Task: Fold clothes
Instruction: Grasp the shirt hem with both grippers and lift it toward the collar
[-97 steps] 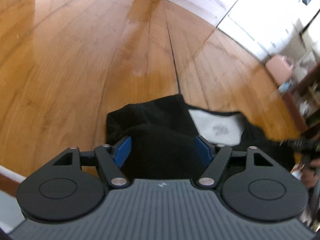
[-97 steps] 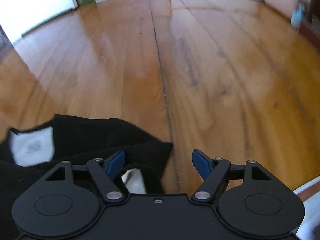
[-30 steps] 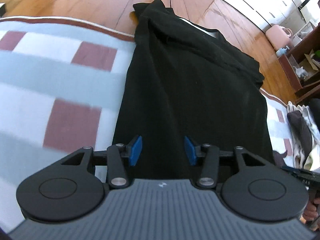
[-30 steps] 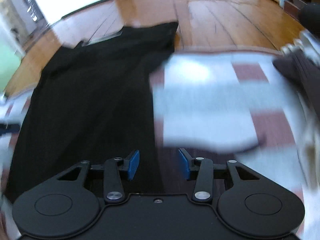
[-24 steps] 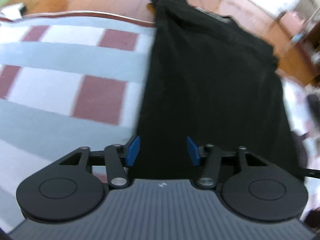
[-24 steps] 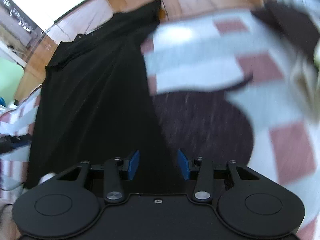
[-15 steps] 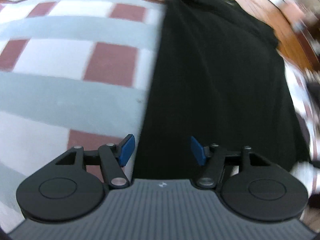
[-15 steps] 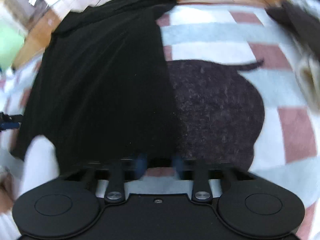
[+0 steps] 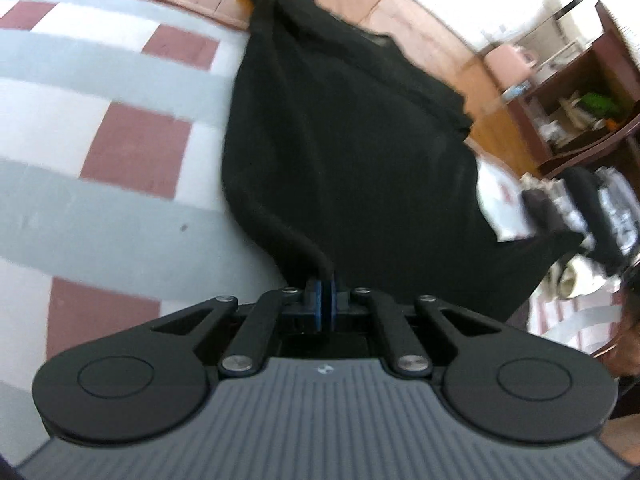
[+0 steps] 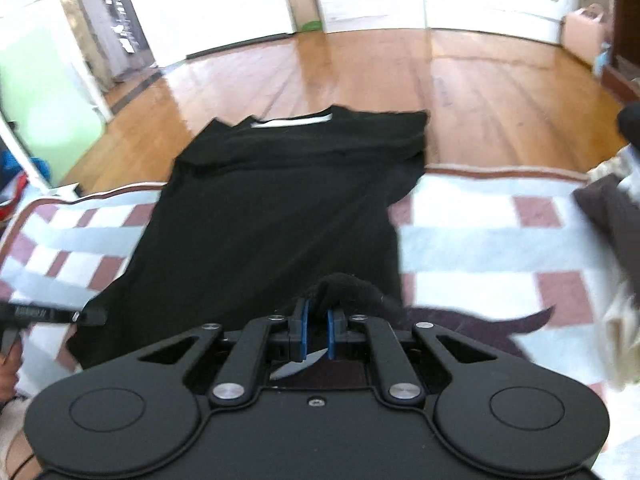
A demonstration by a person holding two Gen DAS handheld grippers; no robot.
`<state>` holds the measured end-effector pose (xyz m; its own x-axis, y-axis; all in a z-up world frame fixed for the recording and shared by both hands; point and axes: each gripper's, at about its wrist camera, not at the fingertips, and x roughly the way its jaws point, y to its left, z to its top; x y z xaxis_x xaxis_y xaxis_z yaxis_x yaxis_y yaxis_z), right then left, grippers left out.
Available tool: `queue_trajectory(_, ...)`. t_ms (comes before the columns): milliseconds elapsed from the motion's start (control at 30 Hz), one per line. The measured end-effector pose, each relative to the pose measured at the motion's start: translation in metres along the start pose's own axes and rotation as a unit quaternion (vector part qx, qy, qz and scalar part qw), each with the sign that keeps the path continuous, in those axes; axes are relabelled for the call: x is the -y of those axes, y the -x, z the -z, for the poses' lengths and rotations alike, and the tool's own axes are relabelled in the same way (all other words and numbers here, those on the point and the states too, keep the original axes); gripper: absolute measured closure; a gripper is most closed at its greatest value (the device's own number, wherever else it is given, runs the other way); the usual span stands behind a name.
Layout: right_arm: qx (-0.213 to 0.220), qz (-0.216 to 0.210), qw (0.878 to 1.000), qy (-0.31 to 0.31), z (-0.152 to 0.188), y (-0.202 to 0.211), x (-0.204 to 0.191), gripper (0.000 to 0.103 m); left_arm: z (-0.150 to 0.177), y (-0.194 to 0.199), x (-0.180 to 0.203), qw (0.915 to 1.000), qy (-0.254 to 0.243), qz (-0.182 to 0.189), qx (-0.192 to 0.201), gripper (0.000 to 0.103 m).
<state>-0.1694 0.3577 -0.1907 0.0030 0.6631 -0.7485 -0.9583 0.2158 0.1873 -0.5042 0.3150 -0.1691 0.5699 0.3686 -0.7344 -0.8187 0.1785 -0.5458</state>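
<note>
Black T-shirt (image 10: 280,200) laid lengthwise up the frame, collar at upper centre on the wooden floor (image 10: 500,96), hem at lower centre on the checked rug (image 10: 480,240). Both claws are clenched on the near hem: left gripper (image 9: 325,300) on one corner, right gripper (image 10: 316,330) on the other, so the shirt's long axis runs straight ahead of each. The right wrist view alone shows the collar; the left wrist view alone shows the shelf (image 9: 580,92) at upper right.
</note>
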Motion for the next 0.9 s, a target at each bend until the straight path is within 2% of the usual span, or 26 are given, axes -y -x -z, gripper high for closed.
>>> queue_trajectory(100,0.022,-0.007,1.0,-0.017,-0.009,0.007,0.004,0.092,0.007,-0.001,0.0,0.9997,0.011,-0.005,-0.023,0.099)
queue_trajectory(167,0.029,-0.015,0.999,-0.023,-0.01,0.005,0.008,0.092,0.01,-0.005,-0.002,0.999,0.015,-0.012,-0.04,0.088)
queue_trajectory(200,0.03,-0.014,0.999,-0.022,-0.009,0.005,0.009,0.092,0.011,-0.008,-0.004,0.9986,0.017,-0.016,-0.048,0.064)
queue_trajectory(233,0.03,-0.013,0.999,-0.021,-0.008,0.006,0.01,0.092,0.012,-0.01,0.0,0.9986,0.01,-0.017,-0.049,0.05)
queue_trajectory(300,0.03,-0.015,0.999,-0.024,-0.008,0.004,0.011,0.092,0.013,-0.014,0.007,0.9987,-0.006,-0.017,-0.048,0.041)
queue_trajectory(367,0.029,-0.02,0.999,-0.03,-0.008,0.004,0.013,0.092,0.014,-0.017,0.015,0.9983,-0.029,-0.021,-0.046,0.05)
queue_trajectory(400,0.03,-0.024,0.999,-0.034,-0.008,0.006,0.014,0.092,0.015,-0.018,0.019,0.9978,-0.044,-0.024,-0.043,0.095)
queue_trajectory(467,0.038,-0.038,0.998,-0.042,-0.01,0.014,0.017,0.092,0.014,-0.016,0.026,0.9974,-0.06,-0.024,-0.029,0.098)
queue_trajectory(600,0.072,-0.062,0.994,-0.054,-0.013,0.038,0.024,0.092,0.011,0.006,0.03,0.9972,-0.042,-0.032,0.054,0.098)
queue_trajectory(700,0.096,-0.069,0.991,-0.061,-0.013,0.052,0.028,0.092,0.01,0.022,0.032,0.9934,-0.023,-0.029,0.109,0.098)
queue_trajectory(800,0.106,-0.062,0.99,-0.07,-0.014,0.062,0.029,0.092,0.005,0.049,0.036,0.9885,-0.001,-0.026,0.149,0.098)
queue_trajectory(900,0.124,-0.075,0.986,-0.081,-0.011,0.08,0.03,0.093,0.004,0.075,0.038,0.985,0.012,-0.022,0.171,0.098)
